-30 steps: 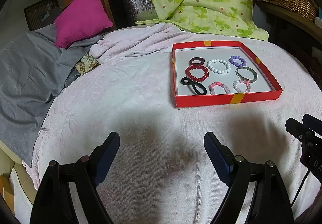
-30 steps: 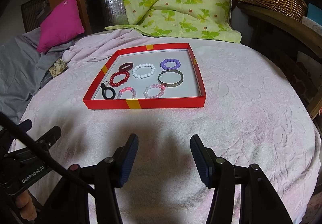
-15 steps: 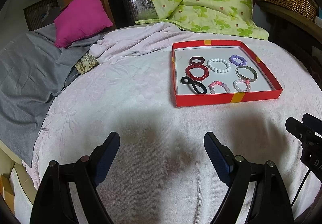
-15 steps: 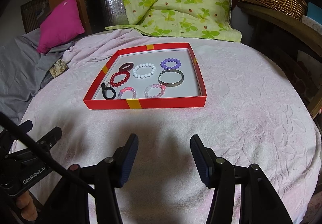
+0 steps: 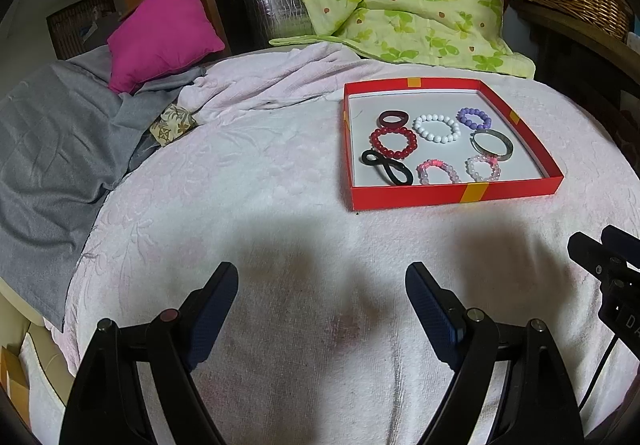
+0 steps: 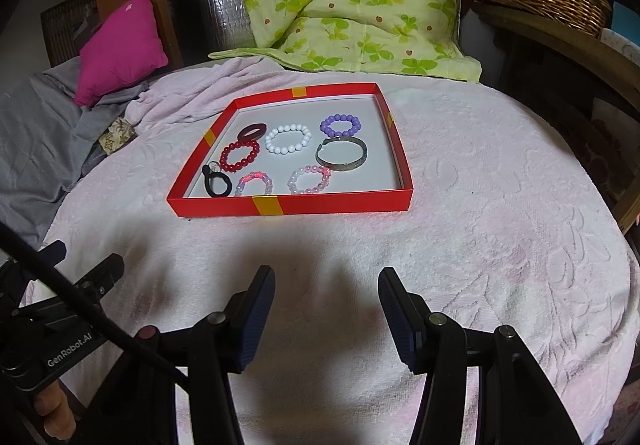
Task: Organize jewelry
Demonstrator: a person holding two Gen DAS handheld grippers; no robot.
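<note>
On the soft pink towel-covered bed (image 5: 280,205), the red tray (image 6: 328,203) of bracelets (image 6: 288,139) lies far of the left gripper (image 5: 322,297) and right gripper (image 6: 326,301), both held open and empty, so light beads could be scattered or the shallow tray tipped by a careless reach.

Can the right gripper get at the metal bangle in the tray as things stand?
Probably yes: the right gripper is open and empty, only bare blanket lies before the red tray, and the metal bangle lies uncovered, though the front wall must be cleared.

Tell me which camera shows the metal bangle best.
The right wrist view: the metal bangle lies nearer the frame's middle, its open ends and band visible. In the left wrist view it sits off right and smaller.
</note>
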